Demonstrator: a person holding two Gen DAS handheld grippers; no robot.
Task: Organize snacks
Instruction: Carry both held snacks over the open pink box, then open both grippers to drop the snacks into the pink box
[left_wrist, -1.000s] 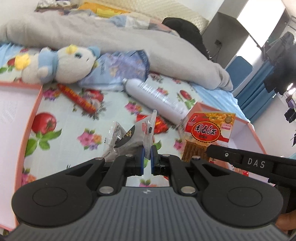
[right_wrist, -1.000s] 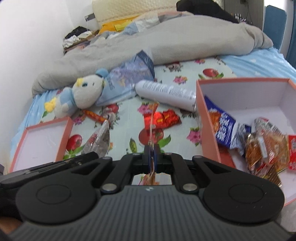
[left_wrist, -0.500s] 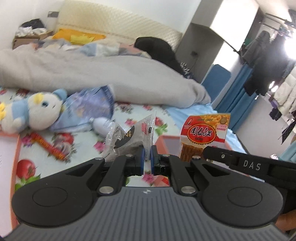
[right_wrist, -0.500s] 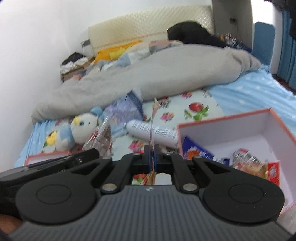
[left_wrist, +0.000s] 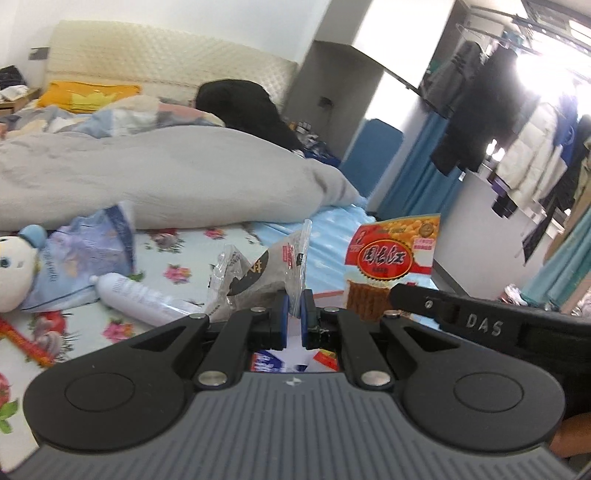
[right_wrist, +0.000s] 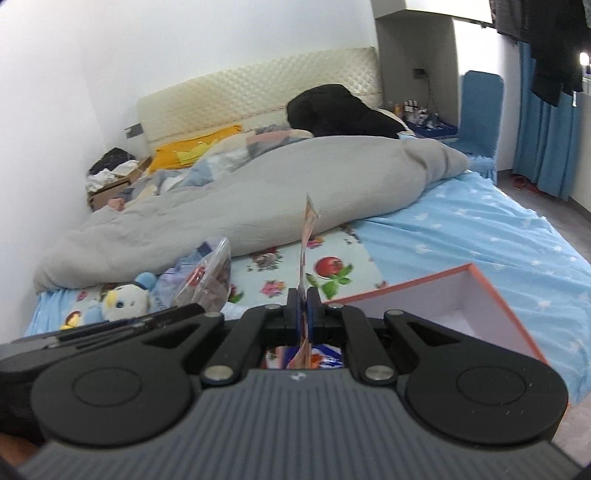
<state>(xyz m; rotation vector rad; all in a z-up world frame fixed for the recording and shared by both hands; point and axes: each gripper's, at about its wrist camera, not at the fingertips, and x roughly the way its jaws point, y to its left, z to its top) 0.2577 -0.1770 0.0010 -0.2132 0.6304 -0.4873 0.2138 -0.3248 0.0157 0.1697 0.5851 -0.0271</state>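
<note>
Here's the bed, grey duvet heaped across its head end, and the pink-rimmed box sits open by the near edge; blue and red packets are just visible inside. Left hand-held gripper is pinched tight on a clear snack bag, held above the bed; right hand-held gripper is clamped on a thin red snack packet, edge-on over the box.

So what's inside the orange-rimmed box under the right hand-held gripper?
Most of the orange-rimmed box shows bare white walls. A blue-and-white packet peeks through the right hand-held gripper; the rest is covered.
</note>
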